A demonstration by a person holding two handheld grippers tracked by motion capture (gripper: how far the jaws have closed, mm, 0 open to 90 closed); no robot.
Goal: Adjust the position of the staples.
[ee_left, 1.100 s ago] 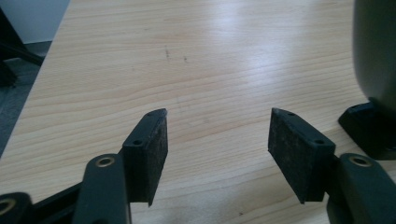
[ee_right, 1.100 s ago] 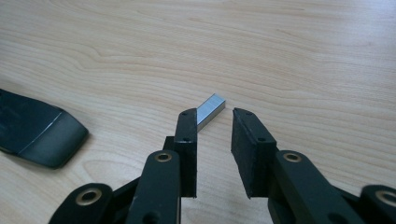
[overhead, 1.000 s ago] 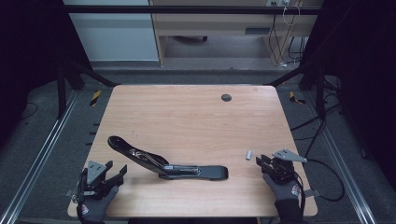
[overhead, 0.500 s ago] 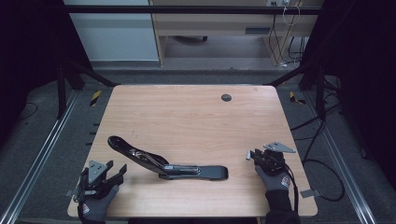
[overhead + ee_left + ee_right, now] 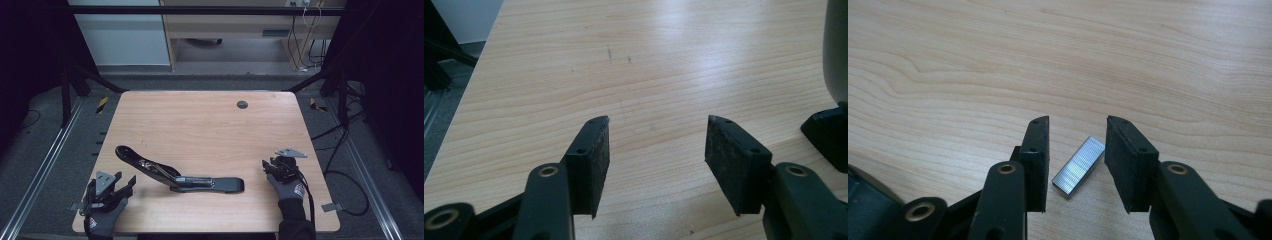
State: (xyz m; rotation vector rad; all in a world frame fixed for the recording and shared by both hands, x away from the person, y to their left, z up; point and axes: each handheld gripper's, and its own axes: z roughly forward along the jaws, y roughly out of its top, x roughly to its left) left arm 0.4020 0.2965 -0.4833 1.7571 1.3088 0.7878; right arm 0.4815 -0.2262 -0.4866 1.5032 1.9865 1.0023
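Observation:
A black stapler (image 5: 180, 177) lies swung open on the wooden table (image 5: 200, 130), its upper arm raised to the left. A short silver strip of staples (image 5: 1079, 165) lies flat on the wood between the jaws of my right gripper (image 5: 1078, 140). Those jaws have just been opening and the pads do not press on the strip. In the high view my right gripper (image 5: 267, 165) sits just right of the stapler's base. My left gripper (image 5: 125, 178) rests at the front left corner, open, its jaws slightly narrower than a moment ago. Bare wood lies between its pads (image 5: 591, 155).
A round dark grommet (image 5: 242, 104) sits near the table's far edge. The stapler's black end (image 5: 829, 135) is close on the right in the left gripper view. Cables trail on the floor at the right, and metal rails run along both sides of the table.
My right gripper has moved forward and left over the staple strip, which now lies between its jaws, and the jaws stand wider. The left hand has stayed in place.

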